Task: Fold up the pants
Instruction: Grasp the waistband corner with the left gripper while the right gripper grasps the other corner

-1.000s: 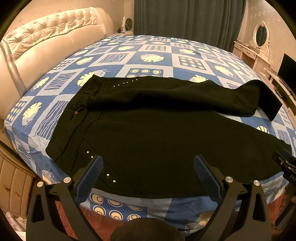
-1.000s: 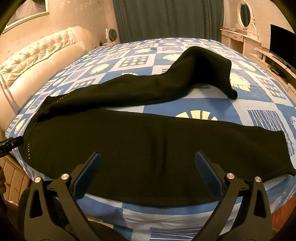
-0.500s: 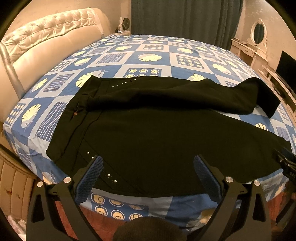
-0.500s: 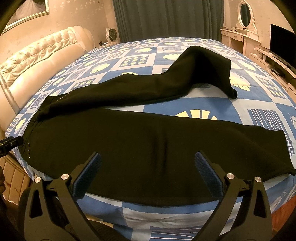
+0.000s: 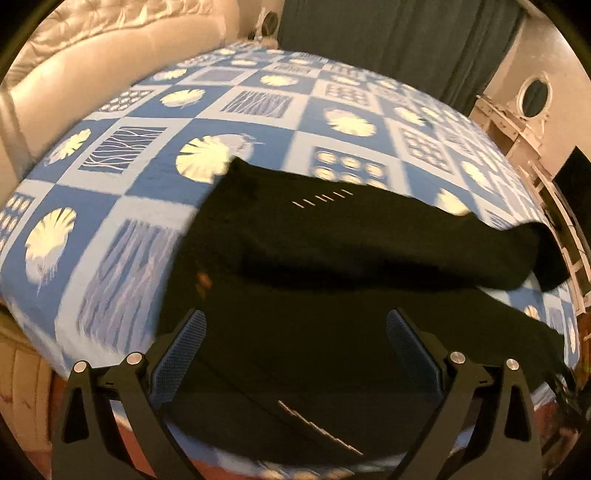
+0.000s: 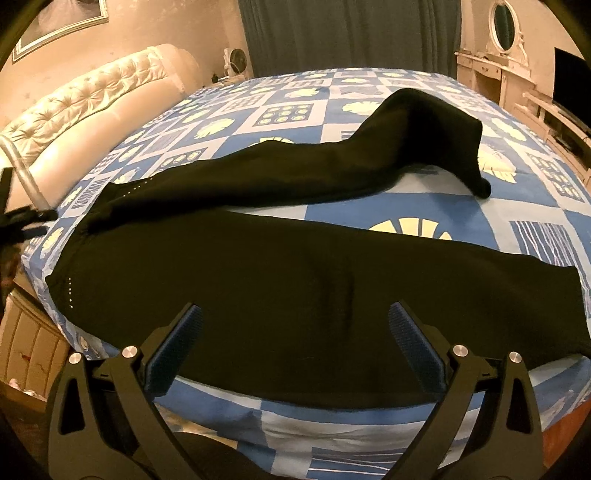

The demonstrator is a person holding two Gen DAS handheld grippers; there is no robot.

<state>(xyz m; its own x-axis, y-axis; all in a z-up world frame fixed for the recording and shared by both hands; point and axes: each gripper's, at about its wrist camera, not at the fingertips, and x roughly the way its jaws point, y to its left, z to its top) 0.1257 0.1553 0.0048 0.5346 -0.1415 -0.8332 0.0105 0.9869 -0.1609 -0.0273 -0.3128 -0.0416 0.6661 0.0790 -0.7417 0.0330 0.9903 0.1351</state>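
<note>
- The black pants (image 6: 295,280) lie spread on the bed (image 6: 406,221), which wears a blue-and-white patchwork sheet with leaf and circle prints.
- In the right wrist view the near leg runs flat across the frame from the waist at 9 o'clock to its cuff at 3 o'clock, close to the near bed edge.
- The far leg angles away toward 1 o'clock and rises in a rumpled hump, its cuff dropping back onto the sheet. A wedge of sheet shows between the two legs.
- In the left wrist view the pants (image 5: 332,295) fill the centre, the waist end toward 9 o'clock, with a short row of pale studs on the upper part and another row near 6 o'clock. This view is motion-blurred.
- The left hand-held gripper (image 5: 295,354) has its two blue-padded fingers spread wide apart, hovering above the hip area of the pants and gripping nothing; whether the tips touch the cloth cannot be told.
- The right hand-held gripper (image 6: 295,347) is likewise spread wide and empty, poised above the near edge of the near leg.
- A cream tufted headboard (image 6: 92,110) curves round the bed at 10 o'clock.
- A dark curtain (image 6: 351,33) hangs at 12 o'clock.
- A white dressing table with an oval mirror (image 6: 504,22) stands at 1 o'clock, and a dark screen (image 6: 570,81) beside it at 2 o'clock.
</note>
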